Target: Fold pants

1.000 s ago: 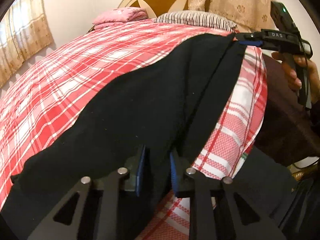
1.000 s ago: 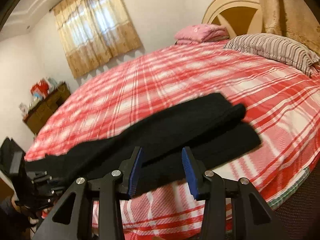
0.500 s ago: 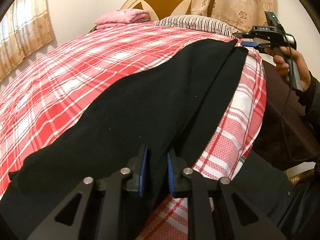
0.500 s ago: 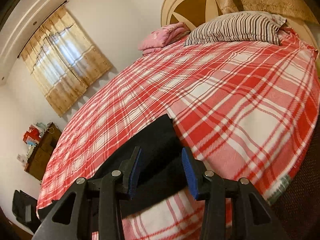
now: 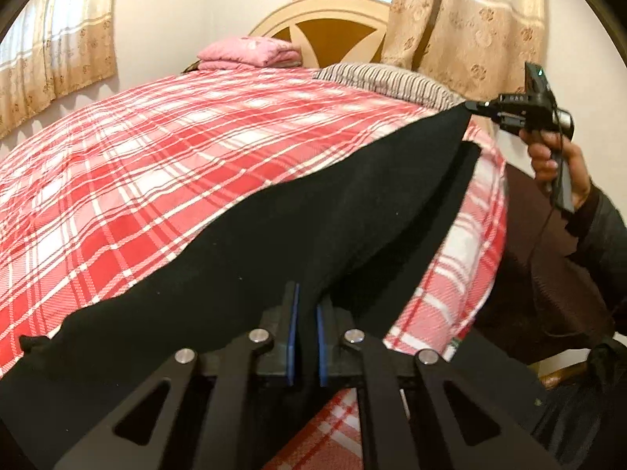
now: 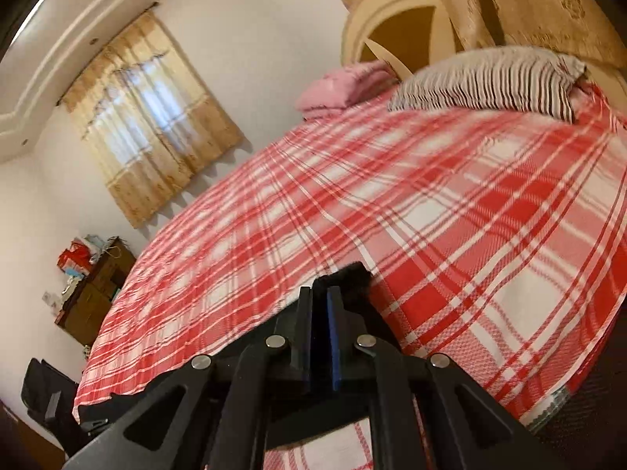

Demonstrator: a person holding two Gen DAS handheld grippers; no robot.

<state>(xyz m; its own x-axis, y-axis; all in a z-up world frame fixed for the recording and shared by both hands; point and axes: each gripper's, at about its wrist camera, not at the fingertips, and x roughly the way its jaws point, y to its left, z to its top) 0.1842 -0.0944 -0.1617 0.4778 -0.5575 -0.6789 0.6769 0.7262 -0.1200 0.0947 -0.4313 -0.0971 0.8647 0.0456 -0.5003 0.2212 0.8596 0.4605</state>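
Note:
Black pants [image 5: 298,231] lie stretched along the near edge of a bed with a red and white plaid cover [image 5: 156,164]. My left gripper [image 5: 305,313] is shut on the pants' near end, cloth pinched between its blue pads. In the left wrist view my right gripper [image 5: 476,107], held by a hand [image 5: 548,156], is shut on the far corner of the pants and lifts it off the cover. In the right wrist view that gripper [image 6: 320,301] has black cloth [image 6: 345,278] clamped between its pads. The lower trouser layer [image 5: 443,211] stays flat on the bed.
A striped pillow [image 5: 384,80] and a folded pink blanket [image 5: 250,53] lie at the headboard [image 5: 333,25]. Curtained windows stand behind and to the left. A wooden cabinet [image 6: 94,290] with clutter stands by the far wall. The bed's dark side [image 5: 548,282] drops away at the right.
Both grippers closed on the pants. The right one came in from beside the far end, pinched the top layer's corner and raised it slightly. The left one tightened on the near end.

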